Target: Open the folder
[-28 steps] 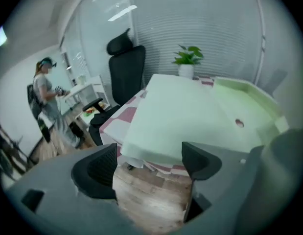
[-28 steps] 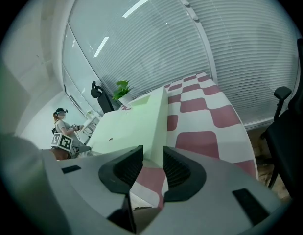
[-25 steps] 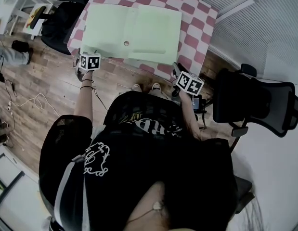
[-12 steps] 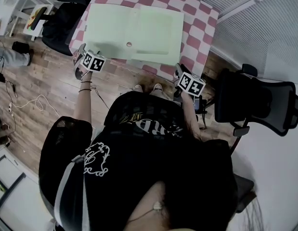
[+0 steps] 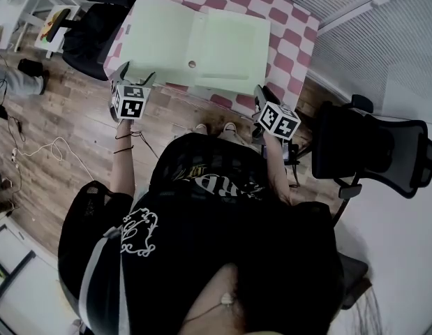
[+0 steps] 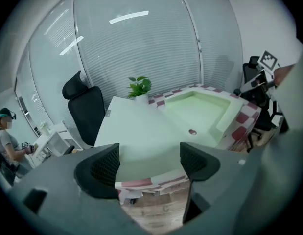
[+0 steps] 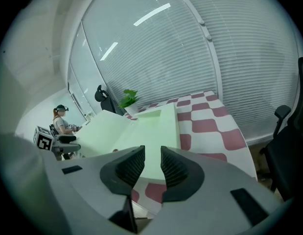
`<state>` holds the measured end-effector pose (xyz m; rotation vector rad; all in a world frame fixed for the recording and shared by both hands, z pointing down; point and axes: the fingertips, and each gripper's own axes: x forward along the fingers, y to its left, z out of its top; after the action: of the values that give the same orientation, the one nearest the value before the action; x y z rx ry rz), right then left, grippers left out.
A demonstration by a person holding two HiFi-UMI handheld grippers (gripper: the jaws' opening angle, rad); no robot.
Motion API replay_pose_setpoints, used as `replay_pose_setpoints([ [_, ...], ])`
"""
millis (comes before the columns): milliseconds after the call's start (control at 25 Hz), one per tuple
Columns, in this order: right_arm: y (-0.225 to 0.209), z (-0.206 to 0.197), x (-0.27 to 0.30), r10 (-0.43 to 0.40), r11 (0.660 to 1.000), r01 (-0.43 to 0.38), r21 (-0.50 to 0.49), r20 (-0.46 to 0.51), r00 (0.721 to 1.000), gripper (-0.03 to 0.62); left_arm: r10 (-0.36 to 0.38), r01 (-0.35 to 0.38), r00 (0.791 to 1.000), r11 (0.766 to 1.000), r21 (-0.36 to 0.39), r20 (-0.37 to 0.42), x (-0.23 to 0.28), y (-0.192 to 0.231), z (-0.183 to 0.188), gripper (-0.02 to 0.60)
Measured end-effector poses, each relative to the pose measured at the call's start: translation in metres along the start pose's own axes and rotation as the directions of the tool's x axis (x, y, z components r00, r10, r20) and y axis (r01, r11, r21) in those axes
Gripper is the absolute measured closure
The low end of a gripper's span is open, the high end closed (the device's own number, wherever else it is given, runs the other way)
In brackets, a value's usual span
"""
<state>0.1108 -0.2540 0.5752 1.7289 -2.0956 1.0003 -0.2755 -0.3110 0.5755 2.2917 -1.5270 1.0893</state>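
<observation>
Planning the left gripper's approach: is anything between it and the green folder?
Nothing visible. The left gripper, jaws apart, faces the folder at its near edge, across a strip of checkered tablecloth.

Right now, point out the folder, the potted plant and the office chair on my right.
folder (image 5: 160, 37): head view, its left leaf.
potted plant (image 6: 140, 86): left gripper view, its leaves.
office chair (image 5: 373, 149): head view, its backrest.

1. I am holding my right gripper (image 7: 152, 154) just short of the table's (image 7: 210, 126) near edge, its jaws standing close with a slim gap and nothing between them.
2. The pale green folder (image 7: 141, 131) is lying spread open on the red-checked cloth.
3. A potted plant (image 7: 128, 100) is standing behind it.
4. My left gripper (image 7: 68, 142) is showing at far left.
</observation>
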Motion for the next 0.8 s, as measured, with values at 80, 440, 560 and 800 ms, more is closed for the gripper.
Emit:
replay_pose_setpoints([
  [80,0.013,0.004,-0.002,0.025,1.000,-0.025,-0.011,0.010,1.000,0.494,-0.026,0.026,0.998,1.000,0.003,0.057,-0.006,-0.011,0.015,0.195],
  [440,0.051,0.015,-0.019,0.064,0.997,-0.060,-0.045,0.084,0.994,0.503,-0.153,0.157,0.947,0.988,0.011,0.282,-0.042,-0.057,0.086,0.195],
  [560,0.062,0.018,-0.031,0.067,0.997,-0.062,-0.046,0.124,0.990,0.507,-0.204,0.230,0.917,0.972,-0.037,0.342,-0.051,-0.071,0.098,0.195],
  [800,0.090,0.016,-0.057,0.054,0.992,-0.032,-0.122,0.178,0.983,0.514,-0.330,0.372,0.873,0.927,-0.052,0.359,-0.055,-0.104,0.095,0.196],
])
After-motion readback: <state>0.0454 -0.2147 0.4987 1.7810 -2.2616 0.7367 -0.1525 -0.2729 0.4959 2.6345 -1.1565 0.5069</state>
